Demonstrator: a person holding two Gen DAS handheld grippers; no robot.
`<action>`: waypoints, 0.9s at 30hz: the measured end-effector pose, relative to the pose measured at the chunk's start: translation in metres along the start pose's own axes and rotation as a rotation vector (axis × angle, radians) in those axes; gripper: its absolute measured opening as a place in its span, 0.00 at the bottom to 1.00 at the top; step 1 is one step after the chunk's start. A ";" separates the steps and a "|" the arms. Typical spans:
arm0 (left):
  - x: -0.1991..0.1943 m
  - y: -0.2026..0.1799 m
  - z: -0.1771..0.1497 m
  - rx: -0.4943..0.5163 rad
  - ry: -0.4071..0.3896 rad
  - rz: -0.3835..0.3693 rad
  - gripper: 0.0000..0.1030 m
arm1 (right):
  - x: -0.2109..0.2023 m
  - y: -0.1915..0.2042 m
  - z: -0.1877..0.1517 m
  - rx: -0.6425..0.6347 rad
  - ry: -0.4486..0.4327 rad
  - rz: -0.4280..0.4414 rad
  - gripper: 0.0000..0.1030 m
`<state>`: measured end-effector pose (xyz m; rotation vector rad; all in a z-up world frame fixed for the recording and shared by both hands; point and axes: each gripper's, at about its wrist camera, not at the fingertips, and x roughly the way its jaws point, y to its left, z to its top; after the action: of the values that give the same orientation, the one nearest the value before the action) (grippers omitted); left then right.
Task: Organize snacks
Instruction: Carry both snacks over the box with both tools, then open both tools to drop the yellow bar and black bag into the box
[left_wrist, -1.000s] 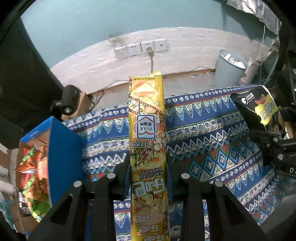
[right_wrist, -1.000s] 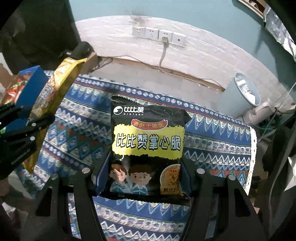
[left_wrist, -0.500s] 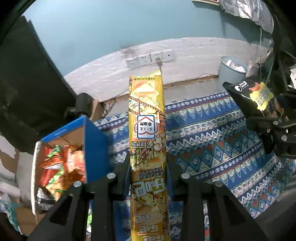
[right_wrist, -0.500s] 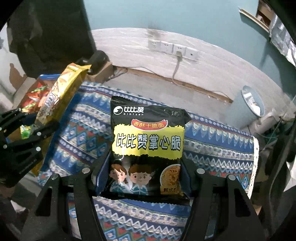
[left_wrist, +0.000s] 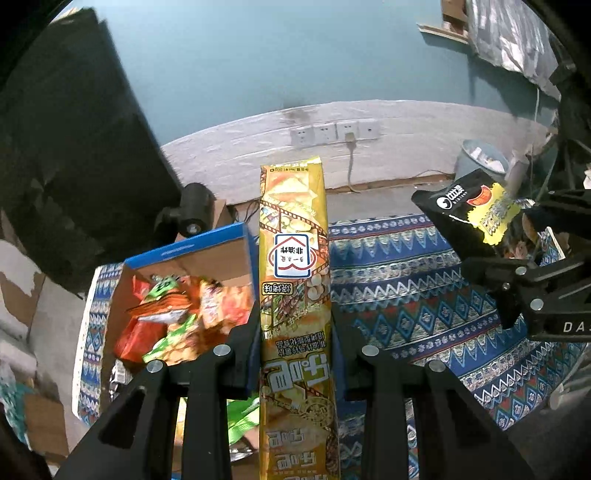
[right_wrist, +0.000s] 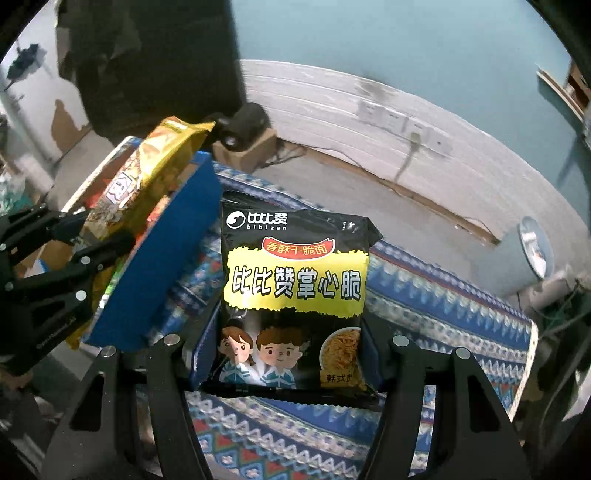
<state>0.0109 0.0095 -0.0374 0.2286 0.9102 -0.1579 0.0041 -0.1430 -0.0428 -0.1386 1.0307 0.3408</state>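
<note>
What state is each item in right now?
Left gripper: shut on yellow pack.
Yellow pack: held upright, beside the box.
Right gripper: shut on black bag.
Black bag: held above the cloth.
Box: open, holding snack packets.
Bin: open, with trash inside.

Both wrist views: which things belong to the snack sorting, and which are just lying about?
Job:
- yellow snack pack in left gripper
- black noodle-snack bag in right gripper
- blue box of snack bags

Lying about:
- waste bin
- wall sockets
- patterned cloth
</note>
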 end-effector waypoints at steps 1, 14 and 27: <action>0.000 0.007 -0.002 -0.011 0.003 -0.001 0.31 | 0.001 0.006 0.002 -0.007 0.000 0.006 0.62; -0.005 0.085 -0.025 -0.126 -0.013 0.049 0.31 | 0.030 0.075 0.042 -0.078 0.021 0.073 0.62; 0.008 0.147 -0.048 -0.235 0.016 0.109 0.31 | 0.067 0.132 0.083 -0.116 0.041 0.141 0.62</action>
<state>0.0133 0.1631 -0.0534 0.0607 0.9219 0.0522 0.0580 0.0175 -0.0515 -0.1789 1.0642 0.5281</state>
